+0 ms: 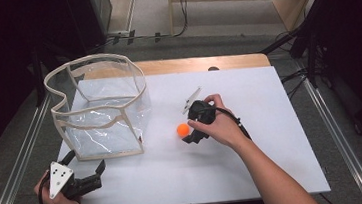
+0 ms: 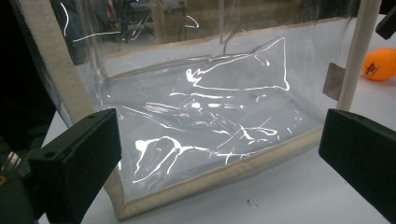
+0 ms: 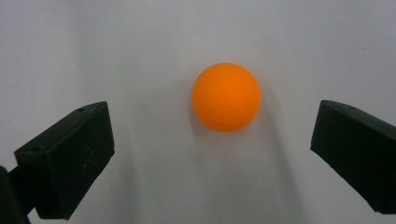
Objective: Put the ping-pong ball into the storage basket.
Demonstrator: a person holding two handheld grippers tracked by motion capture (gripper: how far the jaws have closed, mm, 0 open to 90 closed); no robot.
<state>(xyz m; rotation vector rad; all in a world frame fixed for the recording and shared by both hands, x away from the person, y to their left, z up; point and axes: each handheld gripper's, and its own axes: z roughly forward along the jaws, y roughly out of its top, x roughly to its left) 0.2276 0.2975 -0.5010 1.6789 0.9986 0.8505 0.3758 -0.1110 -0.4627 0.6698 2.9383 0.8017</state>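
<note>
A small orange ball (image 1: 183,129) lies on the white board (image 1: 263,139) near its middle. My right gripper (image 1: 190,127) hangs over it from the right, open; in the right gripper view the ball (image 3: 226,96) lies between and just ahead of the jaw tips, untouched, with my right gripper (image 3: 212,140) spread wide. A clear plastic bag with beige trim (image 1: 101,107) stands open at the left of the board. My left gripper (image 1: 85,160) is open at the bag's near corner, holding nothing. In the left gripper view the bag (image 2: 210,107) faces my left gripper (image 2: 219,154), and the ball (image 2: 379,64) shows at far right.
The white board rests on a wooden table (image 1: 190,64). Metal rails (image 1: 20,152) run along both sides on the floor. Cables and dark equipment (image 1: 312,29) stand beyond the table's far right corner.
</note>
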